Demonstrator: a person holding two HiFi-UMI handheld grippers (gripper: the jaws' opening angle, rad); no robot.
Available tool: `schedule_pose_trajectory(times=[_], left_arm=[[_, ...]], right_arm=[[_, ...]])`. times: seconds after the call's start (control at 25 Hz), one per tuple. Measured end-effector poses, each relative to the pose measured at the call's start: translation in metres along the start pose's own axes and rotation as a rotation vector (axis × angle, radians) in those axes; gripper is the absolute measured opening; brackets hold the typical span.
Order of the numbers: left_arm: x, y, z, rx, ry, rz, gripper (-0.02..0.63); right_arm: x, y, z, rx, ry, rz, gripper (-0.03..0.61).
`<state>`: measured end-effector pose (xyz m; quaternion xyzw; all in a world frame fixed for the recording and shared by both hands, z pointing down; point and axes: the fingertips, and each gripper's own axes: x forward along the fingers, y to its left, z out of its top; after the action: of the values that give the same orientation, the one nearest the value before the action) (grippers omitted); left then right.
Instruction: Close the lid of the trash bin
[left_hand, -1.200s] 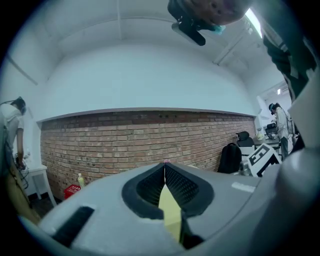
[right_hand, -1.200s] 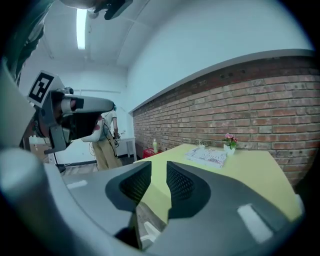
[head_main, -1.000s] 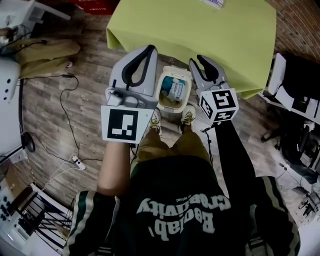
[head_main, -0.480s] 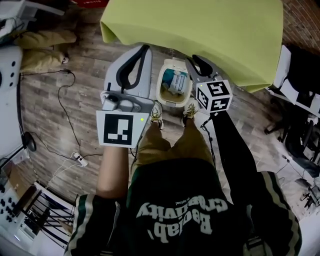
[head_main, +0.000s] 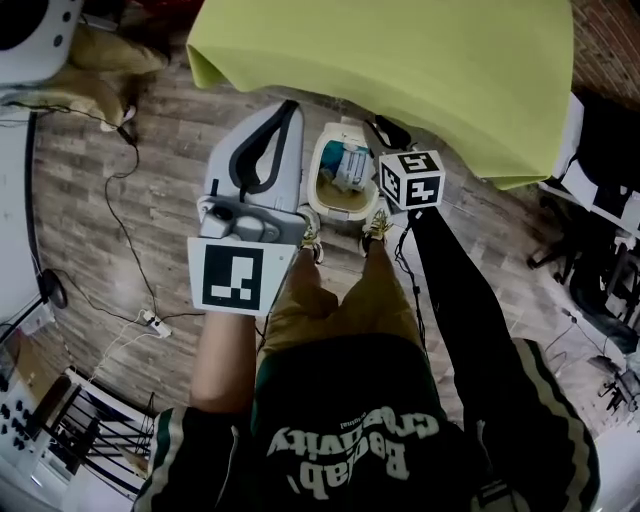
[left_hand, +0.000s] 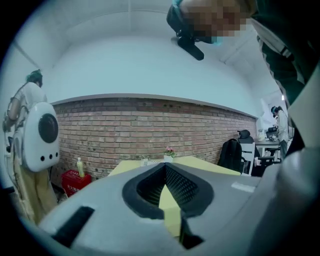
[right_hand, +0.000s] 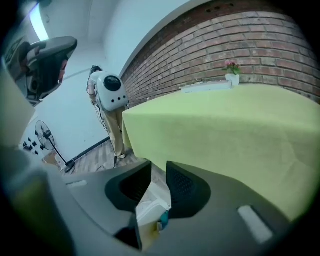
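Down on the grey wood-plank floor (head_main: 120, 230), I see the cream-white plastic trash bin (head_main: 318, 188) standing just beside the hanging edge of the yellow-green tablecloth (head_main: 400, 50), with the wearer's two laced shoes (head_main: 375, 232) close to its near side. The bin is open: blue-and-white packaging (head_main: 350, 168) shows inside, and what I take to be the white lid (head_main: 345, 133) stands up at the far rim, toward the table.

My left gripper (head_main: 288, 108), a grey plastic two-jaw tool with dark pads, hangs left of the bin and apart from it. In the left gripper view (left_hand: 164, 167) its tips meet at the front, pressed together with nothing pinched; only the tablecloth and a red brick wall (left_hand: 150, 130) show beyond them.

My right gripper (head_main: 383, 130) is over the bin's right rim, its marker cube toward the head camera. In the right gripper view (right_hand: 159, 170) its jaws stand spread with a clear gap. Through that gap I see the bin's white edge (right_hand: 152, 200) below, but whether either pad touches it I cannot tell.
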<state>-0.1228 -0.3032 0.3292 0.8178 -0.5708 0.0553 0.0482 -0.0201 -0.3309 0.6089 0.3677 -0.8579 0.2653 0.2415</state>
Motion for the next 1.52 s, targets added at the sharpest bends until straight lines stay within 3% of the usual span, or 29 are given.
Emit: schedule_pose_trajectory(times=[0.56,0.92,1.52], left_arm=[[-0.008,0.009,-0.030,-0.042,0.043,0.017,0.008],[-0.013,0.006,-0.044,-0.055,0.062,0.021,0.008],[-0.012,0.007,-0.051,-0.072,0.067,0.018,0.008]], right_arm=[[0.046,-0.017,-0.045,0.093,0.132,-0.001,0.095],[0.055,-0.027,-0.045,0.184,0.181,0.005,0.098],[0.064,-0.037,-0.036,0.155,0.201,-0.054,0.086]])
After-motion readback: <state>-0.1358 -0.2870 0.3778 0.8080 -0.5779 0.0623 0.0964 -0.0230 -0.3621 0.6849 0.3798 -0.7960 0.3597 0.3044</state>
